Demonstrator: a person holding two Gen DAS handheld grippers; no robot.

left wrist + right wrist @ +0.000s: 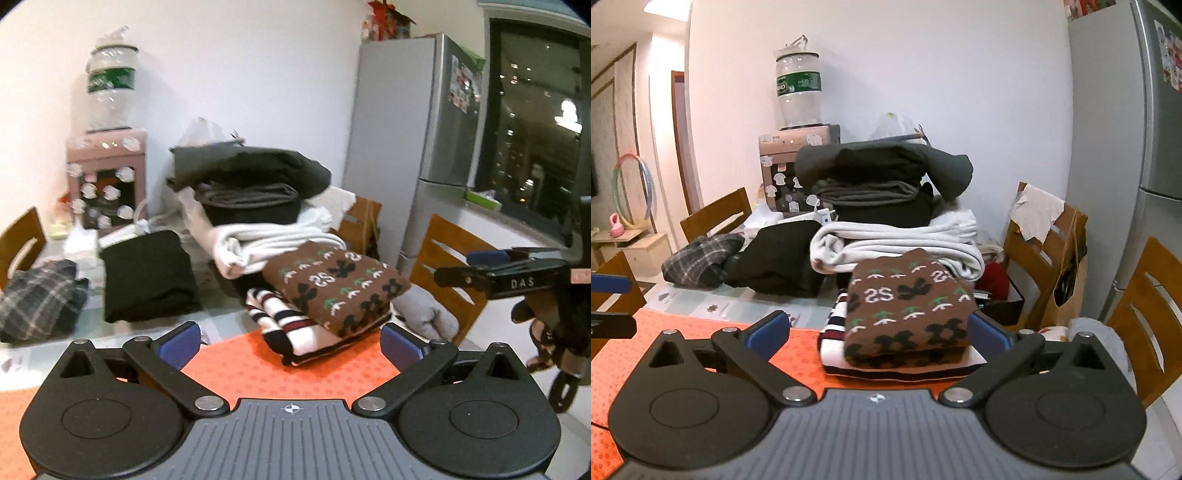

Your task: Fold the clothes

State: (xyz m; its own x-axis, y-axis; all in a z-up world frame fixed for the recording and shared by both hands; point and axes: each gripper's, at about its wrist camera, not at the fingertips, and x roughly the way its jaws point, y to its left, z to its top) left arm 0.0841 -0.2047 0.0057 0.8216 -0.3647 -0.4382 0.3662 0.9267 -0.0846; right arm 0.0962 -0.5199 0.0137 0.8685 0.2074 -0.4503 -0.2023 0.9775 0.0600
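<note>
Orange matting [701,332] covers the near counter, where a folded brown patterned sweater [908,314] lies on a folded striped garment [280,325]. Behind them rises a pile of white, grey and black clothes [882,206]. Both the left claw [290,341] and right claw [879,332] stand spread wide, holding nothing.
</note>
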